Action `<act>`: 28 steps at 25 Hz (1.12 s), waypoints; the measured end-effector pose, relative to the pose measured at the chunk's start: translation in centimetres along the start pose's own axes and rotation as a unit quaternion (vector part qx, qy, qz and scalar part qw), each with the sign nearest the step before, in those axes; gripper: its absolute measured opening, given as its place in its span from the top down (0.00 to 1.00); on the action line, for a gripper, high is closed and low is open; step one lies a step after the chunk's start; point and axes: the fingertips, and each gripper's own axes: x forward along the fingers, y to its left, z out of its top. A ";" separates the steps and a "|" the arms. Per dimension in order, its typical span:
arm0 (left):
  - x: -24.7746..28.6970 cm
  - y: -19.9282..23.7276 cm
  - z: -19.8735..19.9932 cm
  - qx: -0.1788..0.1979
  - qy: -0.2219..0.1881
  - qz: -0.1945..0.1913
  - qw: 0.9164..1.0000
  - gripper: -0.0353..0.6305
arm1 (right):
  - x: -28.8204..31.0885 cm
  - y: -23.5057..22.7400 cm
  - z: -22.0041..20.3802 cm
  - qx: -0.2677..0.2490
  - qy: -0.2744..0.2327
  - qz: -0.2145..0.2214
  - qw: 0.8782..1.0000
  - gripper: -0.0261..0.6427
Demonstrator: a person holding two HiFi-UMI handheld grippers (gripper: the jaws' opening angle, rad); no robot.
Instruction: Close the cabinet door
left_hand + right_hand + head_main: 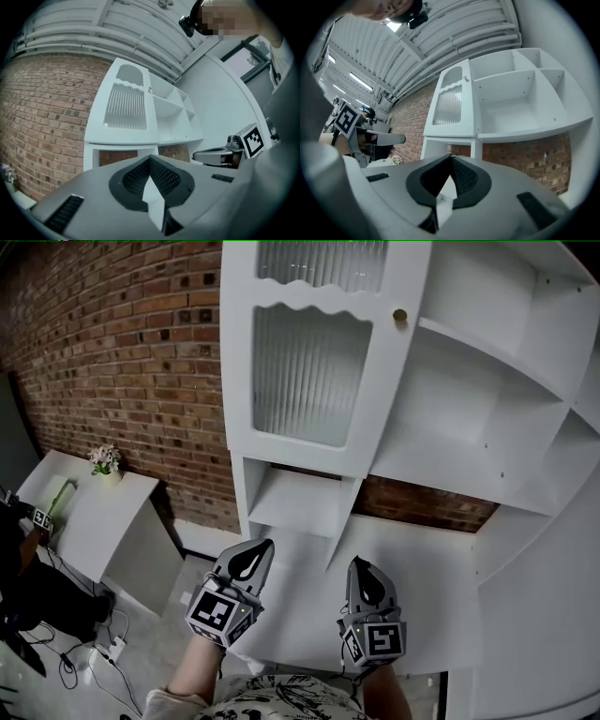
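Door looks shut, both grippers hanging low and empty

Fingers (pixel 164 176) of the left gripper (pixel 255 557) are pressed together with nothing between them, and the right gripper (pixel 364 576) shows the same in its own view: pads meeting at the tip, no object pinched. Both point roughly level and sit side by side, a little apart. Well above and ahead of their tips stands the tall white cabinet (pixel 469 456), and on its left half is the white door with the ribbed glass pane (pixel 309 381), its small round brass knob (pixel 400 315) on the edge nearer the bare open shelves. From the right gripper view the door seems to lie flat in line with the cabinet front, so I judge it closed, or very nearly. That would explain the posture: nothing remains to push, so neither gripper is near the knob or the panel. Red brick wall (pixel 122 362) runs off beyond the left fingers
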 end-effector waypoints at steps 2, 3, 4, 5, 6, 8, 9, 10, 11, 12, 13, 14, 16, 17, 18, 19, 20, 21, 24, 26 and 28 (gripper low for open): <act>-0.7 0.1 -1.6 -0.012 0.013 0.000 1.000 0.93 | 0.0 1.0 -0.7 0.001 0.008 0.001 1.000 0.95; -1.0 0.2 -2.2 -0.018 0.017 -0.002 1.000 0.93 | 0.1 1.5 -0.9 0.001 0.012 0.002 1.000 0.95; -1.1 0.3 -2.4 -0.021 0.020 -0.003 1.000 0.93 | 0.2 1.9 -1.1 0.001 0.016 0.003 1.000 0.95; -1.3 0.5 -2.5 -0.019 0.020 -0.003 1.000 0.93 | 0.3 2.3 -1.2 0.000 0.020 0.004 1.000 0.95; -1.5 0.7 -2.5 -0.016 0.020 -0.002 1.000 0.93 | 0.5 2.7 -1.3 0.000 0.023 0.004 1.000 0.95; -1.8 1.0 -2.4 -0.013 0.019 -0.001 1.000 0.93 | 0.6 3.3 -1.4 0.004 0.026 0.005 1.000 0.95; -2.0 1.1 -2.3 -0.013 0.020 -0.003 1.000 0.93 | 0.7 3.6 -1.4 0.006 0.026 0.006 1.000 0.95; -2.2 1.2 -2.3 -0.013 0.021 -0.004 1.000 0.93 | 0.7 3.9 -1.4 0.007 0.027 0.007 1.000 0.95; -2.4 1.4 -2.3 -0.012 0.022 -0.006 1.000 0.93 | 0.8 4.2 -1.3 0.007 0.028 0.008 1.000 0.95; -2.6 1.5 -2.3 -0.011 0.022 -0.006 1.000 0.93 | 0.8 4.5 -1.3 0.006 0.030 0.009 0.999 0.95; -2.8 1.7 -2.3 -0.011 0.022 -0.006 1.000 0.93 | 0.9 4.8 -1.2 0.004 0.031 0.010 0.999 0.95; -2.9 1.8 -2.3 -0.012 0.021 -0.005 1.000 0.93 | 0.9 5.0 -1.1 0.002 0.032 0.010 0.999 0.95; -3.2 2.1 -2.4 -0.016 0.021 -0.005 1.000 0.93 | 1.0 5.4 -1.0 0.001 0.034 0.010 0.999 0.95; -3.3 2.2 -2.5 -0.017 0.021 -0.004 1.000 0.93 | 1.0 5.6 -1.0 0.001 0.035 0.010 0.999 0.95; -3.4 2.3 -2.5 -0.019 0.022 -0.004 1.000 0.93 | 1.1 5.8 -1.0 0.001 0.037 0.011 0.999 0.95; -3.5 2.4 -2.6 -0.020 0.021 -0.004 1.000 0.93 | 1.2 6.0 -1.1 0.001 0.039 0.013 0.999 0.95; -3.6 2.5 -2.7 -0.021 0.021 -0.004 1.000 0.93 | 1.3 6.1 -1.2 0.002 0.040 0.015 0.999 0.95; -3.6 2.6 -2.7 -0.022 0.021 -0.004 1.000 0.93 | 1.4 6.2 -1.3 0.004 0.042 0.016 0.999 0.95; -3.6 2.8 -2.9 -0.020 0.023 -0.006 1.000 0.93 | 1.6 6.4 -1.5 0.007 0.045 0.016 0.999 0.95; -3.5 2.8 -3.0 -0.020 0.024 -0.008 0.999 0.93 | 1.8 6.4 -1.6 0.006 0.046 0.015 0.999 0.95; -3.5 2.8 -3.1 -0.022 0.025 -0.008 0.999 0.93 | 1.8 6.4 -1.7 0.004 0.048 0.015 0.999 0.95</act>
